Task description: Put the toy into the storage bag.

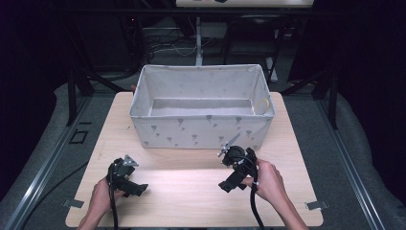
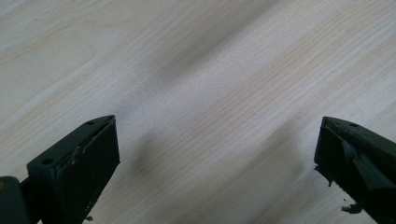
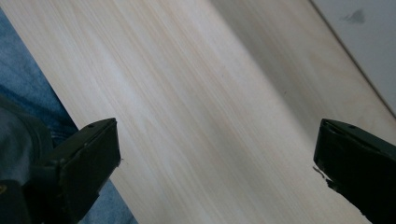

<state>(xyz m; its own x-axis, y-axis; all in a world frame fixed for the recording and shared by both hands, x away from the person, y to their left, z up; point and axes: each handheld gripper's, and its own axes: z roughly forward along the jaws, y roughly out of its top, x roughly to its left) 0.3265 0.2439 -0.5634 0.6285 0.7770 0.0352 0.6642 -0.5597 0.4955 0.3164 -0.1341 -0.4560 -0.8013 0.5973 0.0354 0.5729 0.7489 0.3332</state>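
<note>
My left gripper [image 1: 136,188] and right gripper [image 1: 229,184] are both wide open and empty, low over the table [image 1: 191,201], so I might bump the far cloth box [image 1: 201,132] if I reach carelessly

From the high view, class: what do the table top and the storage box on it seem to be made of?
Table top: pale wood or wood-look laminate, matte; straight grain lines run across it.
Storage box: probably soft fabric, light grey with a small printed pattern; its walls sag and crease slightly.
</note>
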